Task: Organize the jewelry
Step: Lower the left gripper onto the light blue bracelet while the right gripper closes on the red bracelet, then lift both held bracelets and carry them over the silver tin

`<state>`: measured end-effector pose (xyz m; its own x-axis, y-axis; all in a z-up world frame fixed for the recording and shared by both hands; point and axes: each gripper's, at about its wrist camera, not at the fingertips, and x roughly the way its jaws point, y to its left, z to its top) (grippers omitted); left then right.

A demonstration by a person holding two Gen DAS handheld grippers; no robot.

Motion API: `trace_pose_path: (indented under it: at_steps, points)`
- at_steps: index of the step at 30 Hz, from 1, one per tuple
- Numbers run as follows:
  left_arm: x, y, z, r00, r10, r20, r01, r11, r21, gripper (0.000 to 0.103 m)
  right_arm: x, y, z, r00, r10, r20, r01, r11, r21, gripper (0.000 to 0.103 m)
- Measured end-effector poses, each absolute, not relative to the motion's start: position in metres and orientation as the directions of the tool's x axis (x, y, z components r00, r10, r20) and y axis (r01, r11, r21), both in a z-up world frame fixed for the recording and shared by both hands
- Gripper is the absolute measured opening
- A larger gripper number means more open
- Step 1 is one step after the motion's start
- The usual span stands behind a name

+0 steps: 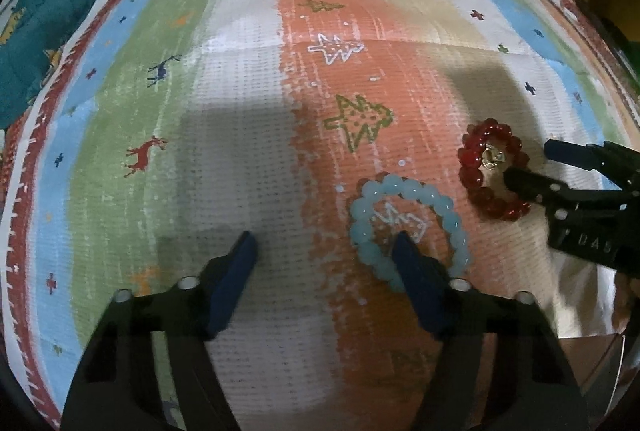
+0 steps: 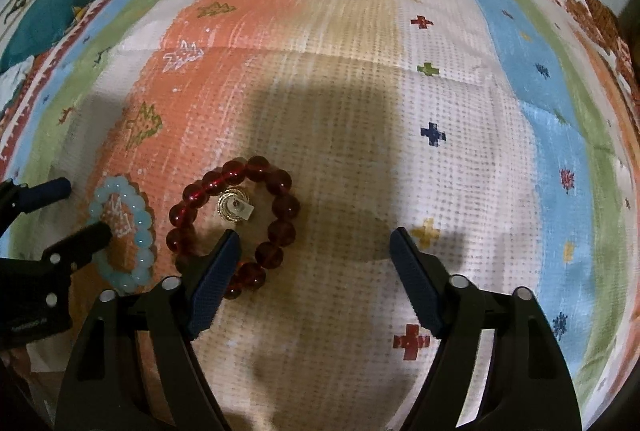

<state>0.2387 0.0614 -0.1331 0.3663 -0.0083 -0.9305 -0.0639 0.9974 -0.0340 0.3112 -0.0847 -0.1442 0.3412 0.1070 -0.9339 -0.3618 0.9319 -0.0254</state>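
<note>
— Items on the patterned woven mat (image 2: pixel 460 159)?
— Two round bead bracelets, just beside each other: a glossy red bracelet (image 2: pixel 280 231) ringing one small gold charm (image 2: pixel 234 209); a milky pale-blue bracelet (image 1: pixel 452 215).
— Tools?
— Left tool (image 1: pixel 326 251) and right tool (image 2: pixel 314 243) both part-open, gripping nothing, one finger inside each ring.

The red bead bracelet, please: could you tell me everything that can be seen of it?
The red bead bracelet is a closed ring of round, glossy, translucent dark-red beads that look like glass. It lies flat on the striped patterned cloth, just right of the pale blue bead bracelet, seemingly apart from it. A small gold-coloured piece lies inside its ring. One finger of the right hand-held gripper reaches over its near side, into the ring; whether it touches the beads cannot be told.
</note>
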Motion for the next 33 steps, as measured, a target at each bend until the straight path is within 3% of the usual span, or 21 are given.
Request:
trace_pose_path:
  at_steps: [1, 3, 5, 6, 33]
  points:
    - [0.238, 0.062, -0.132, 0.369, -0.011, -0.93, -0.063, 0.997, -0.037, 0.052, 0.311, -0.085, -0.144, 0.339, 0.113, -0.934, -0.366, 0.93, -0.02, 0.058]
    - [0.238, 0.065, -0.132, 0.368, -0.029, -0.929, -0.061, 0.997, -0.055, 0.032, 0.311, -0.087, -0.142, 0.333, 0.121, -0.935, -0.371, 0.928, -0.012, 0.037]
    - [0.237, 0.068, -0.132, 0.365, -0.037, -0.93, -0.06, 0.996, -0.064, 0.02, 0.31, -0.089, -0.143, 0.321, 0.135, -0.937, -0.377, 0.926, 0.004, 0.02]
    - [0.237, 0.068, -0.132, 0.364, -0.039, -0.931, -0.059, 0.996, -0.065, 0.012, 0.31, -0.089, -0.143, 0.314, 0.143, -0.939, -0.381, 0.925, 0.014, 0.016]
    - [0.216, 0.061, -0.081, 0.455, -0.106, -0.884, -0.036, 0.99, -0.137, 0.011, 0.272, -0.077, -0.097, 0.323, 0.26, -0.91, -0.466, 0.881, 0.086, 0.014]
